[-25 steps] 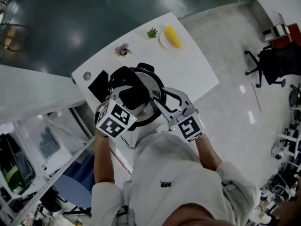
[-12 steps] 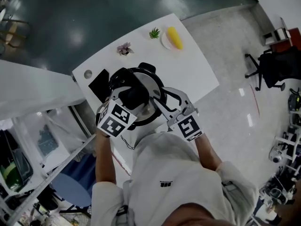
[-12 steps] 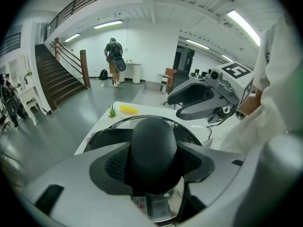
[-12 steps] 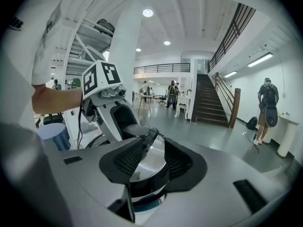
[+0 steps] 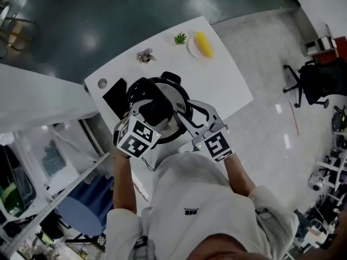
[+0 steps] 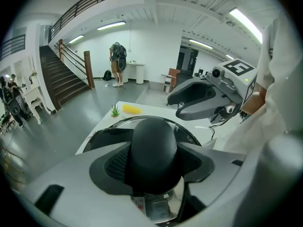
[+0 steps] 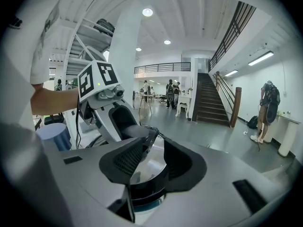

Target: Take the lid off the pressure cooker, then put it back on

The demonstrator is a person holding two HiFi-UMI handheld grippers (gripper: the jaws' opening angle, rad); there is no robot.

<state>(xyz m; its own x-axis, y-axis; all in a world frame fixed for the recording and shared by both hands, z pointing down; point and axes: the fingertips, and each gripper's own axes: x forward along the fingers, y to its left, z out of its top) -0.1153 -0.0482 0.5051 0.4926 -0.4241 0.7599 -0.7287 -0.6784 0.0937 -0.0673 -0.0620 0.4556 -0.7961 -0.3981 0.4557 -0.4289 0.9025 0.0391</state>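
The steel pressure cooker stands on the white table, its lid on top. My left gripper comes down over the lid's middle. In the left gripper view its pads grip both sides of the round black knob. My right gripper reaches the cooker's near right rim. In the right gripper view its jaws straddle a black side handle, with the shiny lid showing between the pads. The pot body is mostly hidden under the grippers.
On the far side of the table lie a yellow item on a plate, a small green plant and a dried flower. A flat black object lies left of the cooker. An office chair stands on the floor at right.
My left gripper has rolled slightly on the knob and its marker cube has shifted a little to the right. The right gripper has stayed put.
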